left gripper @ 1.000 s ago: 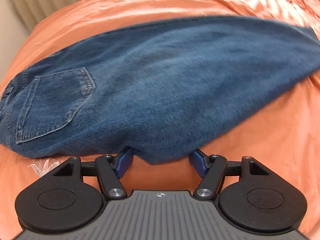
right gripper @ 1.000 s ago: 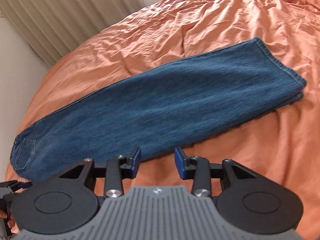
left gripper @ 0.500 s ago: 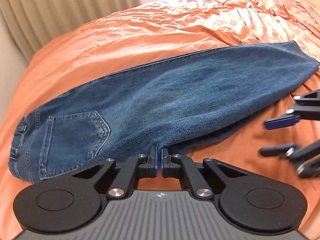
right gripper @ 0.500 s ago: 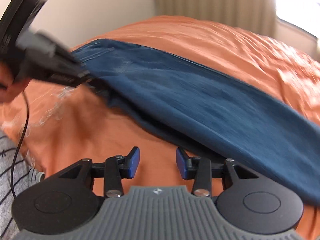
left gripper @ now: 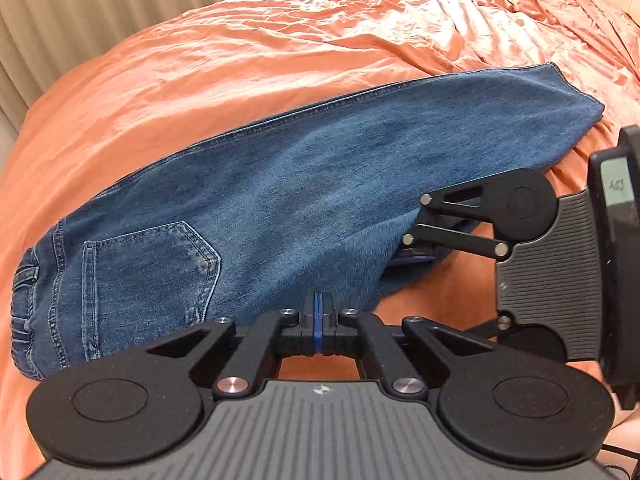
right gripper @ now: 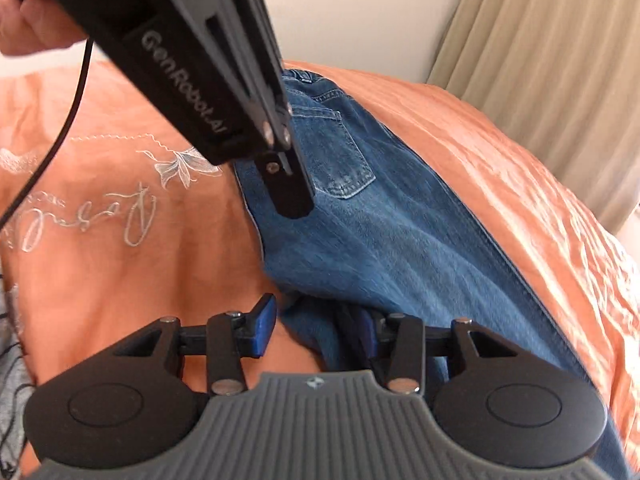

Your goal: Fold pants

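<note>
Orange bedspread carries the blue jeans, laid lengthwise with their near edge lifted. Left gripper is clamped on that denim edge. Right gripper stands partly open, denim edge between its fingers, seemingly draped over one pad rather than pinched.

Left gripper pinches the jeans edge on orange bedding.

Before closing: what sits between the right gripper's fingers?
The jeans' near edge lies between the right gripper's fingers, shown in the right wrist view.
</note>
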Motion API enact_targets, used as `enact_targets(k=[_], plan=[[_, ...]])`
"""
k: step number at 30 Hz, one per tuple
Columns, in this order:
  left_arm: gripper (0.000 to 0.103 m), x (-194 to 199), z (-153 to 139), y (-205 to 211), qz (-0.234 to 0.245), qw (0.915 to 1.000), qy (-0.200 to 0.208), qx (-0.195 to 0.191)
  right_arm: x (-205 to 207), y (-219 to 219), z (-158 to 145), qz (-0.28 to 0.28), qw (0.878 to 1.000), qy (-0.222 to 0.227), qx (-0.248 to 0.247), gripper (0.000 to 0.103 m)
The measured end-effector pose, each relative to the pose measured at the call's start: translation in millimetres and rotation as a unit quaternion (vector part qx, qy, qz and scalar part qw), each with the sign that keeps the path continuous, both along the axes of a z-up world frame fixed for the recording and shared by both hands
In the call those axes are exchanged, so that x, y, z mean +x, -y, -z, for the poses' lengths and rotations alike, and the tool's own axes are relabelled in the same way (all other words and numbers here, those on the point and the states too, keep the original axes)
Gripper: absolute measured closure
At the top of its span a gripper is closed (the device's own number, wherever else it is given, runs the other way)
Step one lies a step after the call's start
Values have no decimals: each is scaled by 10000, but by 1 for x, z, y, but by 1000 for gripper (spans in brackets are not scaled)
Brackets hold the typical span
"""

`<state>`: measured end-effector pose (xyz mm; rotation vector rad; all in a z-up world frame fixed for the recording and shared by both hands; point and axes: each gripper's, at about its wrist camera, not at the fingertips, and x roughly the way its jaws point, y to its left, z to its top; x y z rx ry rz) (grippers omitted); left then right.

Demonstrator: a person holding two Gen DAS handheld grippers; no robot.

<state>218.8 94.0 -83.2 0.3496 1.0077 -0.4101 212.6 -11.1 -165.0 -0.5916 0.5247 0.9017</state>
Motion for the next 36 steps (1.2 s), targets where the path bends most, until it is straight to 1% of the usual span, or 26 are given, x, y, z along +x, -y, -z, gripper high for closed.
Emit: enact_targets(k=[4,5,7,8,10,12,13,14,16,17,20,23,25,26,27,28,29,30,31,32,33,35,36], plan=[[103,1,-1,-16,-58,10000,37,45,2,-13,10,-115,9998,-143,-78,63],[103,0,0,-22,-99,9999,25,73,0,-23,17,-134,9997,-140,-152,63],[103,0,1,-34,-193,9996,42,207,-5,-28,26,-131,9996,-39,-245,64],[103,-1,2,-41,-257,9993,44,274,-6,-30,28,-100,9997,-6,-230,67],[103,-1,5,-57,-462,9982,67,382,-10,-36,24,73,9996,104,-258,96],[103,0,6,-73,-679,9966,98,456,-22,-34,6,29,9998,181,49,98],[102,0,6,-82,-786,9957,139,465,-26,-32,1,113,9995,256,113,98],[102,0,6,-91,-879,9950,161,448,-26,-31,2,227,9996,174,85,99],[101,2,6,-107,-1056,9935,149,407,-18,-31,15,493,9978,-436,18,100],[100,3,7,-115,-1150,9924,143,406,-17,-32,23,606,9964,-599,-3,100],[100,7,9,-131,-1405,9890,145,429,-19,-37,33,871,9932,-768,32,100],[94,8,6,-142,-1568,9866,243,387,-15,-33,30,1065,9893,-976,179,100],[94,10,4,-148,-1640,9854,305,332,-13,-29,26,1133,9875,-1075,223,99],[92,11,3,-152,-1657,9852,335,299,-7,-28,20,1165,9865,-1127,241,99],[87,11,2,-154,-1667,9849,365,289,-7,-26,19,1185,9856,-1180,265,99],[85,12,1,-156,-1661,9848,402,298,-3,-26,18,1201,9844,-1251,282,99],[79,13,0,-157,-1649,9848,449,321,-3,-24,15,1206,9830,-1355,287,99],[71,13,-1,-158,-1645,9845,506,337,0,-20,13,1196,9801,-1558,289,100],[67,14,-2,-159,-1637,9843,566,343,1,-15,12,1211,9765,-1755,325,103],[58,15,-4,-161,-1608,9844,628,347,2,-9,10,1264,9746,-1816,338,103],[49,15,-4,-163,-1577,9843,700,366,0,-1,7,1350,9740,-1782,357,103],[40,18,-4,-166,-1555,9837,804,421,4,15,-3,1502,9673,-1955,594,103],[36,20,-4,-168,-1538,9837,833,416,8,22,-9,1560,9636,-2046,732,103]])
